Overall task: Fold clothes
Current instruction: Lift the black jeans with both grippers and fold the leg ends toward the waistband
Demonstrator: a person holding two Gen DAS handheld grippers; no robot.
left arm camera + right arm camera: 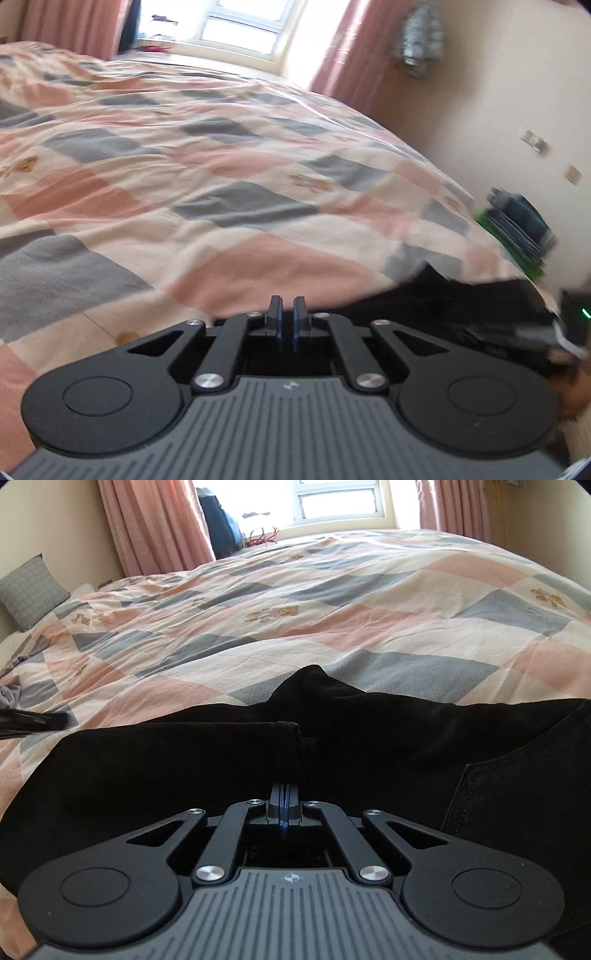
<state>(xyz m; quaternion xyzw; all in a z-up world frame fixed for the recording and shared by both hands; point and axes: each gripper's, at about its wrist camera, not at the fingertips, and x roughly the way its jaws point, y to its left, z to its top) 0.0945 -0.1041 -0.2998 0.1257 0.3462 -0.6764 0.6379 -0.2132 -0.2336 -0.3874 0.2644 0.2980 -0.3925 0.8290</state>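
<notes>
A black garment (332, 731) is spread on the bed (369, 602), lying long from side to side. The right gripper (284, 797) is pressed together right over it. The left gripper (287, 310) is almost closed, holding nothing, with the garment off to its right.

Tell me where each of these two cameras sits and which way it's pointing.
Left wrist: sits on the left gripper, looking along its slightly parted fingers across the checked quilt toward the window; the black garment lies off to the right. No hand is clearly visible.
Right wrist: sits on the right gripper, low over the black garment, facing the window and pink curtains; fingers closed, and whether they pinch cloth cannot be told.
Shared: quilt, garment, window, curtains.
</notes>
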